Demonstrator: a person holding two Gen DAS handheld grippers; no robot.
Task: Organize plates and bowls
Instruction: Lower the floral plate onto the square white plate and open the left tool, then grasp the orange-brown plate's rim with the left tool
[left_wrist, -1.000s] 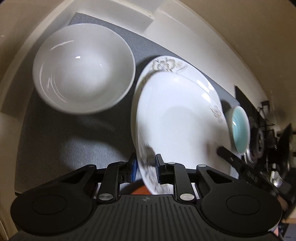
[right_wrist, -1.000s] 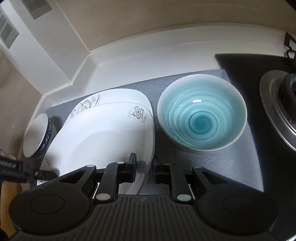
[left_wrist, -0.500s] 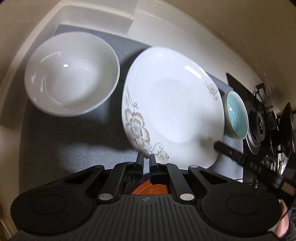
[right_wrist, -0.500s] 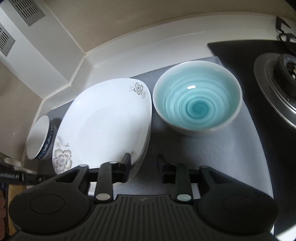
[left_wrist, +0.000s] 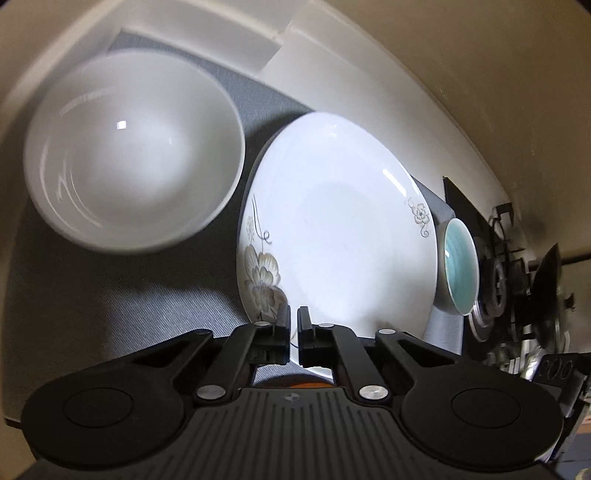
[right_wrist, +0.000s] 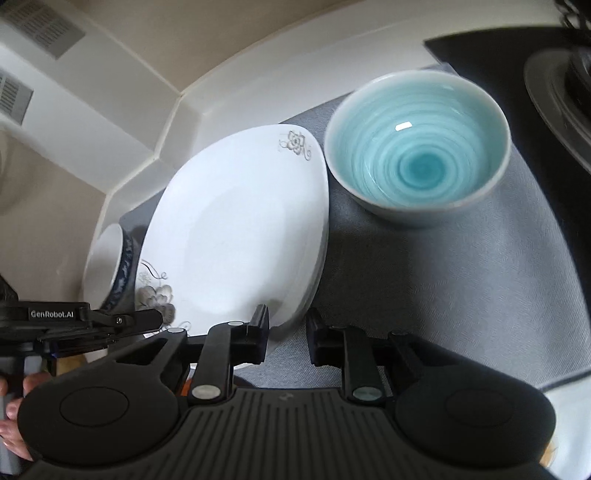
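Your left gripper (left_wrist: 293, 325) has its two fingers drawn in to a narrow slit, and nothing sits between them; the near rim of the flowered plate (left_wrist: 340, 236) lies just ahead of and under the tips, so treat that hand as empty. Your right gripper (right_wrist: 287, 328) stands with a moderate gap between its fingers, also holding nothing, its left finger over the plate's near right edge and its right finger above the grey mat (right_wrist: 461, 280). From the right wrist view the plate's edge shows layered rims, so it appears to rest as the top of a small stack in the middle of the mat. That leaves the bowls as the likely step in hand: the white bowl (left_wrist: 133, 151) sits to the left of the stack, close to its rim, and the turquoise bowl (right_wrist: 417, 147) sits just beside its far right corner. If you go for the turquoise bowl with the right hand, spread the fingers a little more, come down over the nearest part of the rim so that one finger goes inside and one outside, and grip the wall well below the lip. Lift straight up before you travel, because the stove burner (right_wrist: 561, 74) is near on the right and the plate edge is close on the left.
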